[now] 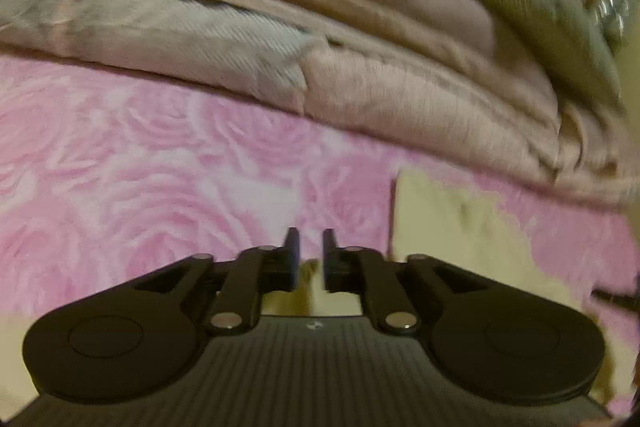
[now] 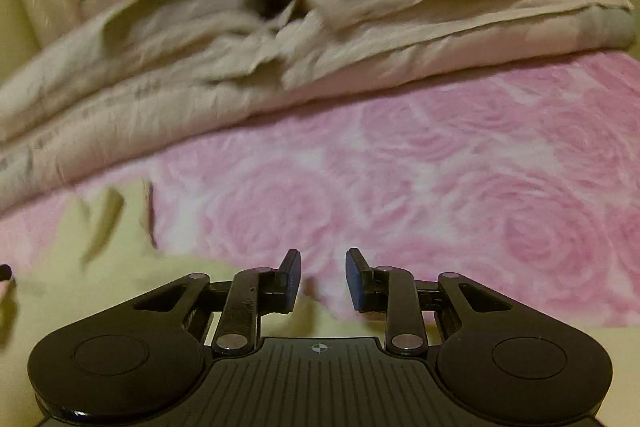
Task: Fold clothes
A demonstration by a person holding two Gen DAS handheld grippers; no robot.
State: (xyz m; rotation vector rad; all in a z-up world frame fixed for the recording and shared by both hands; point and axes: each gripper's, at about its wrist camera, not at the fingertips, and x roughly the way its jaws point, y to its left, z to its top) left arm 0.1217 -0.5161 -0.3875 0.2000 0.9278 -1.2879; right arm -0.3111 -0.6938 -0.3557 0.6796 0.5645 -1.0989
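The left hand-held gripper [image 1: 311,254] hovers with its jaws narrowly apart over the pale yellow garment [image 1: 460,227], nothing visibly between them; closing this far in could pinch the pink rose bed sheet [image 1: 160,167] too. The garment lies flat on the bed, its long axis apparently running toward the folded beige blanket [image 1: 360,47], though blur obscures this. The right hand-held gripper [image 2: 323,281] is somewhat wider, empty.

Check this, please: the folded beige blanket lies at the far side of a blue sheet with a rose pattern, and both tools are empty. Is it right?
Not quite. The rose-patterned sheet is pink, not blue, as the right wrist view shows. The rest holds: the folded beige blanket lies at its far side, and the left tool and right tool are empty.
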